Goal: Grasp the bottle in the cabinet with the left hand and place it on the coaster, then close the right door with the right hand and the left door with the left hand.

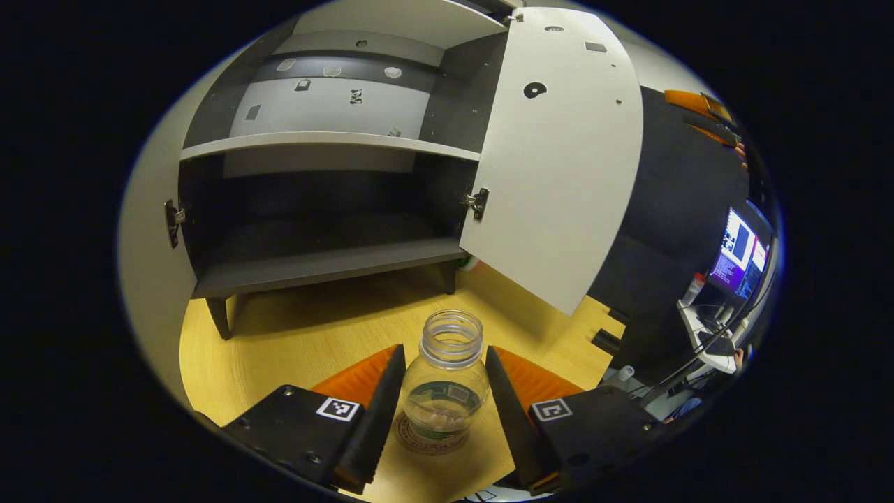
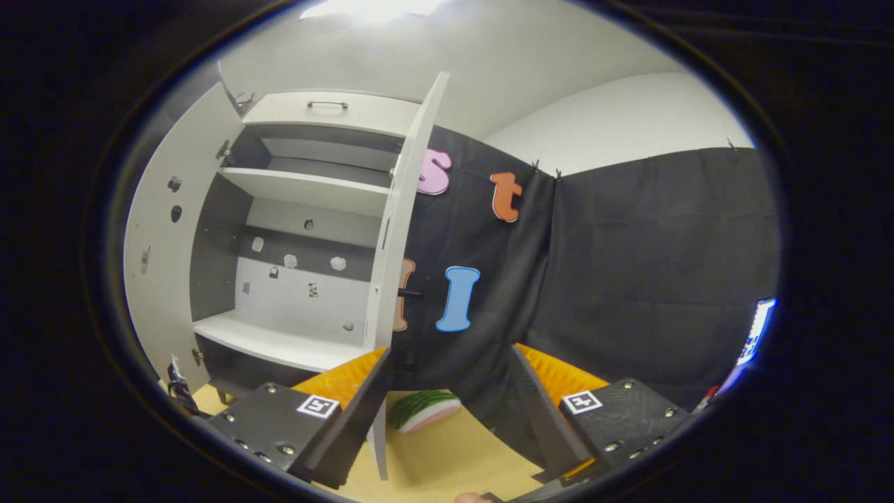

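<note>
A clear, uncapped bottle (image 1: 447,381) stands upright on a round coaster (image 1: 422,441) on the wooden table, in front of the open cabinet (image 1: 328,258). My left gripper (image 1: 445,349) holds the bottle, one finger pressing on each side of it. The cabinet's right door (image 1: 559,154) and left door (image 1: 150,244) both stand open. In the right gripper view the right door (image 2: 401,230) shows edge-on, with the left door (image 2: 164,244) swung wide. My right gripper (image 2: 450,363) is open and holds nothing, its left finger near the right door's lower edge.
A watermelon-slice toy (image 2: 422,409) lies on the table behind the right door. The cabinet shelves (image 2: 279,342) are bare. A desk with lit monitors (image 1: 737,255) stands off to the right, beyond the table's edge.
</note>
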A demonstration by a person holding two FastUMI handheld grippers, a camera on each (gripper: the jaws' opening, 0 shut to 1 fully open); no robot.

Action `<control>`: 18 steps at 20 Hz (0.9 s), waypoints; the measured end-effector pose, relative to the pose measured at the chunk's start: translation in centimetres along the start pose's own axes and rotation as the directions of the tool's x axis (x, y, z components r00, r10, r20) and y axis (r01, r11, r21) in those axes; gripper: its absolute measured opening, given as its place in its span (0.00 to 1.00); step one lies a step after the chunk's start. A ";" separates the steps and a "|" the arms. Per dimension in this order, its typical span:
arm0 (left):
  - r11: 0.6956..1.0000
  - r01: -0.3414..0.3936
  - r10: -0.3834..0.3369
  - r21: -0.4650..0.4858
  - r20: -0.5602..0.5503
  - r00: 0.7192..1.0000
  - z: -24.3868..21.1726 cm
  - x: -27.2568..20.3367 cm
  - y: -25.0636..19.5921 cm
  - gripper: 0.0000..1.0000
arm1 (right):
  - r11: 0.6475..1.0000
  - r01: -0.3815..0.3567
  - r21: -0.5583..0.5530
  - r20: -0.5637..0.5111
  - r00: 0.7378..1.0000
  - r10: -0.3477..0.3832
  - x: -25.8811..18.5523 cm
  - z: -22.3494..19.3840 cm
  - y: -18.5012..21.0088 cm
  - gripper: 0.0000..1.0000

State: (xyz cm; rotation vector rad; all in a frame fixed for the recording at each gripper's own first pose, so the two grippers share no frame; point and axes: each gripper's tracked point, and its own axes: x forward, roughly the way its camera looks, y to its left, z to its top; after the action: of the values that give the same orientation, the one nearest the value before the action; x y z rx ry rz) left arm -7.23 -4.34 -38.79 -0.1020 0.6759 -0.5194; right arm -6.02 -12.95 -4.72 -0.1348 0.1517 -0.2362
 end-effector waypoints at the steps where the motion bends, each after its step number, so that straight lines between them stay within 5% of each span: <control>1: 1.000 0.000 0.000 0.003 -0.004 1.000 0.0 -0.1 -0.1 0.75 | 1.000 -0.001 0.002 -0.001 1.000 0.001 0.0 -0.1 0.0 1.00; 8: 1.000 0.001 -0.001 0.019 -0.020 1.000 0.2 0.1 -0.9 0.88 | 1.000 0.004 0.008 -0.012 1.000 -0.004 -0.2 -0.7 -0.4 1.00; 18: 1.000 0.023 -0.023 0.017 0.020 1.000 2.5 -0.6 -2.5 0.87 | 1.000 0.009 0.017 -0.020 1.000 -0.008 0.0 -1.1 -0.7 1.00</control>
State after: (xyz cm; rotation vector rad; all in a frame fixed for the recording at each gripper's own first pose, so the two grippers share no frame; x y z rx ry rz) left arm -7.13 -6.34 -35.83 -0.0994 0.6514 -0.5457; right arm -6.36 -13.73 -5.73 -0.1158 0.1693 -0.2474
